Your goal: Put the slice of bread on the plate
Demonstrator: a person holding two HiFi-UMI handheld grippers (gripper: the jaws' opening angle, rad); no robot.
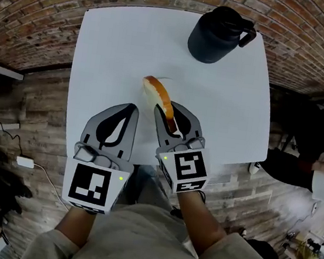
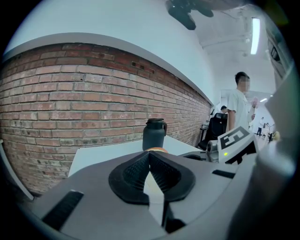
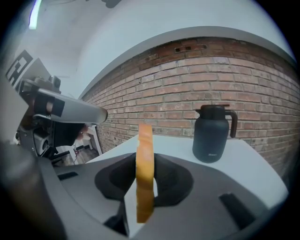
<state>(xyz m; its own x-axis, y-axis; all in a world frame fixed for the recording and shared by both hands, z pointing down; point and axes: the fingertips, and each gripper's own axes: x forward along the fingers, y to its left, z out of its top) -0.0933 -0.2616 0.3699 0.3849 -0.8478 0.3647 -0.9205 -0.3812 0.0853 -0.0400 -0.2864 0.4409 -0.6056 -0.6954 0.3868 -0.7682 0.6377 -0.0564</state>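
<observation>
A slice of bread (image 1: pixel 156 94) with an orange-brown crust stands on edge between the jaws of my right gripper (image 1: pixel 169 110), which is shut on it. The slice hangs over the near middle of the white table (image 1: pixel 119 49). In the right gripper view the bread (image 3: pixel 144 168) rises upright between the dark pads (image 3: pixel 171 180). My left gripper (image 1: pixel 133 108) is beside it on the left, shut with nothing in it. In the left gripper view that gripper (image 2: pixel 150 154) has its tips together, and the bread's crust (image 2: pixel 154 149) shows just beyond them. No plate shows in any view.
A dark jug with a handle (image 1: pixel 218 36) stands at the table's far right, also seen as the jug (image 3: pixel 213 133) in the right gripper view. A brick wall (image 1: pixel 41 15) curves round the table. A person (image 2: pixel 241 108) stands off to the right, by a chair.
</observation>
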